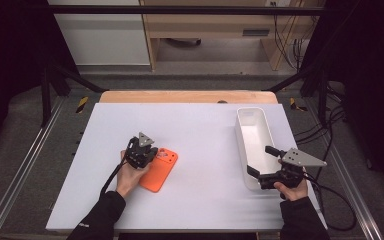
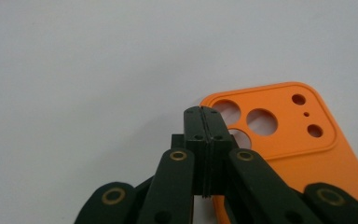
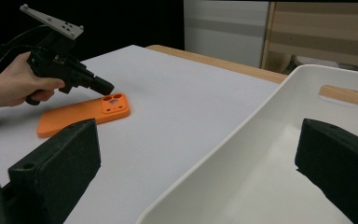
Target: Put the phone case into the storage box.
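Note:
An orange phone case [image 1: 161, 174] lies back-up on the white table, its camera cut-outs at the far end. My left gripper [image 1: 155, 152] is shut with nothing between its jaws. Its tip [image 2: 204, 115] sits at the left edge of the case [image 2: 307, 154], just by the camera holes; whether it touches I cannot tell. A white oblong bin [image 1: 252, 125] stands at the right. My right gripper [image 1: 259, 160] is open at the bin's near end. One jaw is inside the bin [image 3: 235, 130] and one outside, straddling its left wall. From there the case [image 3: 74, 119] and left gripper [image 3: 103, 87] show at the far left.
The white table top [image 1: 205, 130] has a wooden edge [image 1: 187, 96] at the back. Black frame posts stand at both sides. Cables trail from both grippers. The bin has a handle slot [image 3: 340, 94] in its far end wall.

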Demonstrator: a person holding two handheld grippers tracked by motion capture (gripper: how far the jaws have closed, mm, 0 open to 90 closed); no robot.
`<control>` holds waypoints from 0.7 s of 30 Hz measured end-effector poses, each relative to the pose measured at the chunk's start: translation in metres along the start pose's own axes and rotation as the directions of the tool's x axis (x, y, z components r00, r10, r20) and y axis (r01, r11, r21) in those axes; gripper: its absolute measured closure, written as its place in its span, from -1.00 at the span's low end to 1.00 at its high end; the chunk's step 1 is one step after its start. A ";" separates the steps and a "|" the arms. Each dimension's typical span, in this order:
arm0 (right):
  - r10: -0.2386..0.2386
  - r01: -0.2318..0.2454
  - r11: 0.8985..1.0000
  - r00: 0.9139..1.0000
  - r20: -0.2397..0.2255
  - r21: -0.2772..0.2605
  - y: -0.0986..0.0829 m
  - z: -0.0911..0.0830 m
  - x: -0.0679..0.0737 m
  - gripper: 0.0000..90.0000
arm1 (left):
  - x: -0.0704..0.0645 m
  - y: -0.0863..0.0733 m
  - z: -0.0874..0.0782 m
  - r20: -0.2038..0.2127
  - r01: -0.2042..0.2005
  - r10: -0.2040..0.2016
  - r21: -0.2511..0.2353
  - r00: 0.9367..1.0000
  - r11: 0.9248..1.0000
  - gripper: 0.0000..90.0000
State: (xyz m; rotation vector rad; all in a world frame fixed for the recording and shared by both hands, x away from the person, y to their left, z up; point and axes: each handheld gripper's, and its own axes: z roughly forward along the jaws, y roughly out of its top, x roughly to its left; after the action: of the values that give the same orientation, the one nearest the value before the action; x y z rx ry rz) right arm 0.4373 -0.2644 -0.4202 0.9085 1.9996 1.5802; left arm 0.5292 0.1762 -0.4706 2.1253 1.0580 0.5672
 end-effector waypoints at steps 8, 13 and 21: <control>-0.001 0.001 1.000 1.000 -0.001 0.000 0.000 0.000 0.000 -0.99 | -0.006 0.001 0.001 0.018 -0.024 0.024 0.001 1.000 1.000 1.00; 0.000 0.000 1.000 1.000 -0.001 -0.002 0.000 0.000 0.000 -0.99 | -0.002 0.004 -0.008 0.024 -0.007 0.007 -0.033 1.000 0.999 1.00; 0.003 -0.003 1.000 1.000 0.000 -0.005 0.001 -0.001 0.000 -0.99 | 0.010 0.009 -0.046 0.041 0.041 -0.035 -0.135 0.999 0.990 0.83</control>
State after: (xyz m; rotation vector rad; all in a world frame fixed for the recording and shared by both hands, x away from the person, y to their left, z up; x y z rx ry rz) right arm 0.4365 -0.2650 -0.4194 0.9100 1.9948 1.5857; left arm 0.5101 0.1981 -0.4325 1.9862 1.0077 0.5618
